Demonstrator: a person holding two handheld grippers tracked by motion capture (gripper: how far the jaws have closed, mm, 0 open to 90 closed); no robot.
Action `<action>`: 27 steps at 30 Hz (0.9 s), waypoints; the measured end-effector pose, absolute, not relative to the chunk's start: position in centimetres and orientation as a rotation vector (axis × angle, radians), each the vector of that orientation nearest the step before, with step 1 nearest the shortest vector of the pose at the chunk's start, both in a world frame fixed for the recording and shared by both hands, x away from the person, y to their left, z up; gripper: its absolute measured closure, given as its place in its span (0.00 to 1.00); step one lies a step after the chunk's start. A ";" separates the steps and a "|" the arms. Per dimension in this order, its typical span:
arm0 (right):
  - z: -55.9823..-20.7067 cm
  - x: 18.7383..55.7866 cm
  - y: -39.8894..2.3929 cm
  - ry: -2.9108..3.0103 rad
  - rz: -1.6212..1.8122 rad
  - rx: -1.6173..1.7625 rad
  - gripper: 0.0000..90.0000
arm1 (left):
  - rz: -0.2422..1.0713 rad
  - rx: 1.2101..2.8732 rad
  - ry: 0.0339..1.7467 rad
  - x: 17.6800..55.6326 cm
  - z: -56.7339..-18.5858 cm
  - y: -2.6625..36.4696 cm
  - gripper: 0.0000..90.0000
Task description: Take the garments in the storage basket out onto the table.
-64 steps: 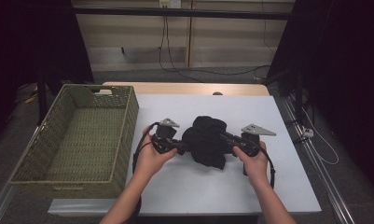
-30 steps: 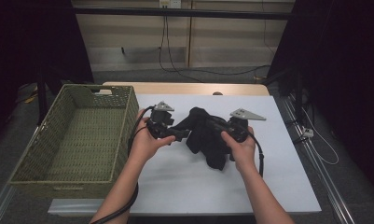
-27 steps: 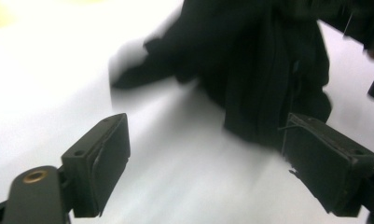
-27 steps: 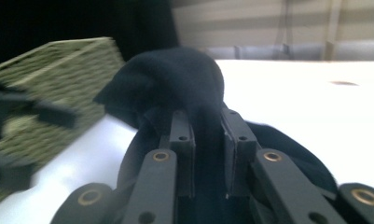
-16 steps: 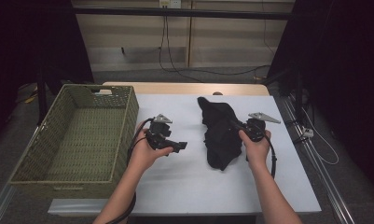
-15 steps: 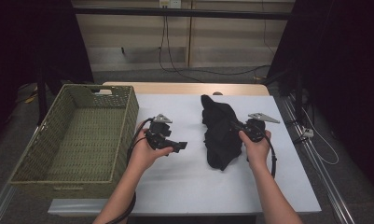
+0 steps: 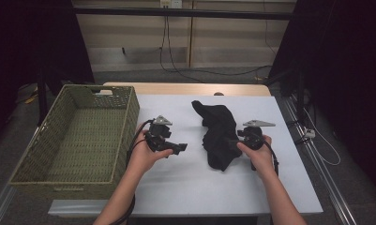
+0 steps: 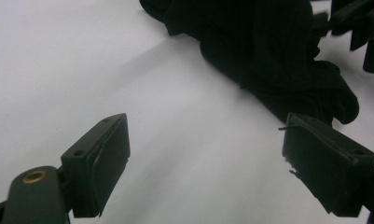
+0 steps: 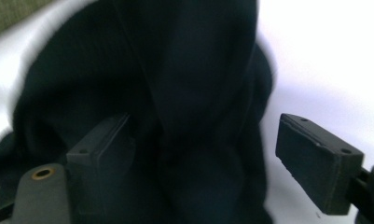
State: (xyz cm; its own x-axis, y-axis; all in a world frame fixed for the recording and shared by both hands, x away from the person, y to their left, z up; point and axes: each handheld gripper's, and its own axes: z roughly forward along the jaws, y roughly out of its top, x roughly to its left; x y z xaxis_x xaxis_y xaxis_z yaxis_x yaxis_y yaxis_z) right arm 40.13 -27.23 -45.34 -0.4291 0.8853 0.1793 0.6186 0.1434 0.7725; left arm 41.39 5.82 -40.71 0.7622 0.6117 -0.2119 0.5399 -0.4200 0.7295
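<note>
A black garment (image 7: 218,133) lies crumpled on the white table (image 7: 176,183), at 9 o'clock of the right tool (image 7: 233,142), whose jaws have just been opening around a fold. Left tool (image 7: 180,147) stands wide, apart.

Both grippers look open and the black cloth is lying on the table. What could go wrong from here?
The right gripper, whose jaws have just been opening, sits against the black cloth, so pulling away may snag and drag a fold. The cloth lies bunched, so a regrasp might catch several layers. The left gripper holds nothing; carrying one-handed to the basket could trail fabric.
</note>
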 end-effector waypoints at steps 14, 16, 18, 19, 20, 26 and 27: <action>-45.8 37.4 -23.9 2.238 1.418 1.598 0.81 | 0.103 2.110 0.847 40.9 -40.5 5.8 0.16; -45.7 36.6 -22.4 2.276 1.460 1.580 0.81 | 0.113 2.100 0.845 40.8 -40.6 5.7 0.16; -45.6 35.8 -20.8 2.292 1.490 1.529 0.81 | 0.117 2.113 0.838 40.8 -40.5 5.8 0.16; -45.5 35.4 -20.1 2.296 1.491 1.509 0.78 | 0.120 2.114 0.844 40.8 -40.6 5.9 0.16; -45.3 35.2 -19.6 2.296 1.482 1.477 0.71 | 0.122 2.111 0.854 40.7 -40.8 5.9 0.16; -43.1 34.9 -19.1 2.197 1.377 1.322 0.37 | 0.099 2.123 0.833 40.8 -41.6 5.8 0.28; -42.6 35.1 -19.3 2.163 1.369 1.304 0.34 | 0.092 2.126 0.836 40.8 -41.7 5.7 0.33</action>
State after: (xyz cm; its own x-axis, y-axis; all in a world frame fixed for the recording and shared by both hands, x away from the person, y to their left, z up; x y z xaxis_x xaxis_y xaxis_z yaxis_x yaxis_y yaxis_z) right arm 35.07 -19.31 -42.61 -0.5598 0.7975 0.2252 0.5448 0.1494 0.8252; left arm 40.82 5.66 -41.75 0.7757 0.5938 -0.2139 0.5328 -0.4344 0.7262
